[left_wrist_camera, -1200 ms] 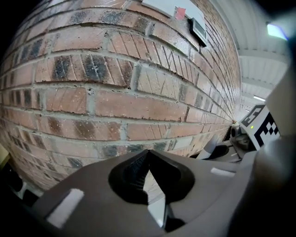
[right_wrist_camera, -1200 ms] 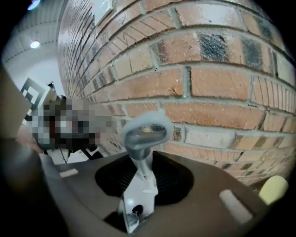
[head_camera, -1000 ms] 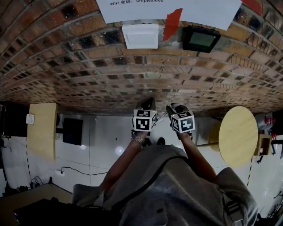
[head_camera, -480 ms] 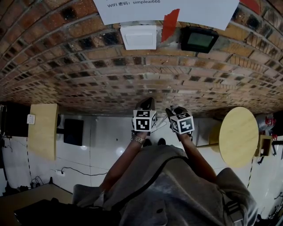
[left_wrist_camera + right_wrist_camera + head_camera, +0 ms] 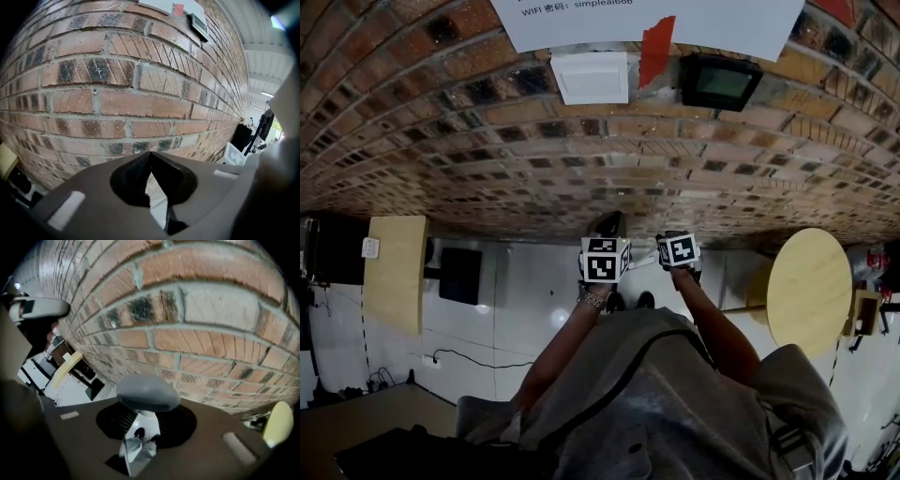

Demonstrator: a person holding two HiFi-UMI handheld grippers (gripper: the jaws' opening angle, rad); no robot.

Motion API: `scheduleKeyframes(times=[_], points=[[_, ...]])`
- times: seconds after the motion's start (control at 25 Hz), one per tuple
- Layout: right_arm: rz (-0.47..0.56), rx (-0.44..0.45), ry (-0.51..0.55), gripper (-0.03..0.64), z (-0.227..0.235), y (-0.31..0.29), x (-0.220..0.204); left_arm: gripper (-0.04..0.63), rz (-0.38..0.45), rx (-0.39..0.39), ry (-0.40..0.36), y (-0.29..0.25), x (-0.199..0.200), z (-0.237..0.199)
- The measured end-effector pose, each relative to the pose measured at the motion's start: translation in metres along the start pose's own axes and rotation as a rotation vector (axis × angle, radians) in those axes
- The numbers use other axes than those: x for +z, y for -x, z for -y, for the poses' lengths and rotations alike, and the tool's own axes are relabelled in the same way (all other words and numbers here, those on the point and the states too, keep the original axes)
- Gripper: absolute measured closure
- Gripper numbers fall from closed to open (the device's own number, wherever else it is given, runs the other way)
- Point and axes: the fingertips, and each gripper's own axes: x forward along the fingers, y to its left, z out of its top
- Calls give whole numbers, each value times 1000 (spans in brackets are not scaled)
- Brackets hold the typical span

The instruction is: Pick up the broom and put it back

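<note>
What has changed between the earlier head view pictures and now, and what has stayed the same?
The right gripper has dropped toward the floor and tipped further down, so it looks smaller. Its jaws are closed on the grey-capped broom handle; no taking hold or letting go shows. The left gripper, the brick wall and the round table stayed put.

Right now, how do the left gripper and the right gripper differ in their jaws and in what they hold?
The jaws of the left gripper meet at the tips; those of the right gripper stand apart. The left gripper holds nothing; the right gripper is closed on a grey-capped pole, probably the broom's handle. Both are close to the brick wall.
</note>
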Motion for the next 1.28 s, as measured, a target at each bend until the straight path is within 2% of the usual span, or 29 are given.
scheduleKeyframes(times=[0.24, 0.48, 0.6, 0.88, 1.04, 1.12, 1.24, 1.28], points=[[-23, -42, -8, 515, 18, -45, -4, 604, -54, 84, 40, 21, -31, -14], [87, -86, 44, 515, 40, -59, 32, 604, -124, 146, 72, 39, -77, -13], [95, -108, 35, 388, 50, -59, 35, 604, -137, 155, 74, 44, -91, -9], [119, -140, 0, 378, 43, -31, 11, 604, -105, 134, 73, 66, -92, -1], [183, -138, -25, 401, 10, 16, -1, 604, -76, 93, 65, 85, -98, 2], [238, -106, -58, 449, -18, 44, -8, 604, -65, 71, 66, 101, -108, 6], [308, -43, -61, 573, -79, 85, -23, 604, -53, 36, 67, 127, -130, 12], [315, -22, -50, 577, -102, 97, -31, 604, -52, 25, 69, 136, -138, 14]])
